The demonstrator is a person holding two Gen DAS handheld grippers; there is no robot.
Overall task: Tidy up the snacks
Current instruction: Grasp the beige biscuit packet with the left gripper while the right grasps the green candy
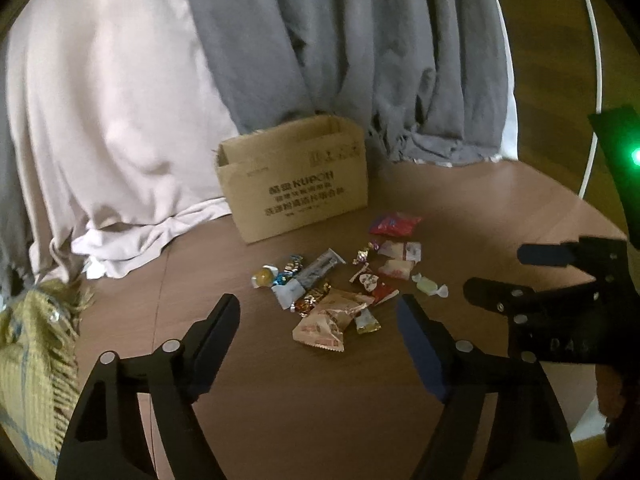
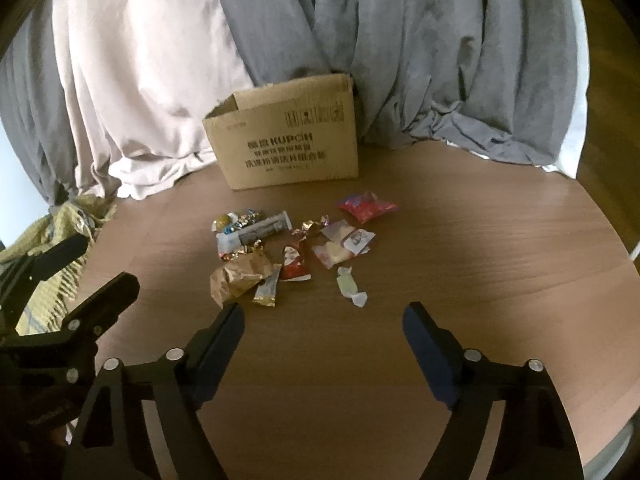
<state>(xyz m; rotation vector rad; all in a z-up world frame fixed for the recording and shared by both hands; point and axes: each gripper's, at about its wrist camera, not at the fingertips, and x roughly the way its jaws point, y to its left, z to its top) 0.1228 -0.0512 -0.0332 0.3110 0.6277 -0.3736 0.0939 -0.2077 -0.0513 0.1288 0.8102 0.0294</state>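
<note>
A pile of wrapped snacks (image 1: 336, 288) lies on the brown table in front of an open cardboard box (image 1: 292, 180). The same pile (image 2: 296, 248) and box (image 2: 284, 136) show in the right wrist view. A red packet (image 1: 394, 224) lies at the far right of the pile, a tan packet (image 1: 328, 322) lies nearest, and a pale green candy (image 2: 348, 286) lies apart. My left gripper (image 1: 320, 312) is open and empty just short of the pile. My right gripper (image 2: 324, 320) is open and empty, a little nearer than the green candy. It also appears at the right of the left wrist view (image 1: 504, 276).
Pink and grey cloth (image 1: 160, 80) hangs behind the box. A yellow fringed blanket (image 1: 36, 344) lies at the table's left edge. The round table edge (image 2: 624, 264) curves along the right.
</note>
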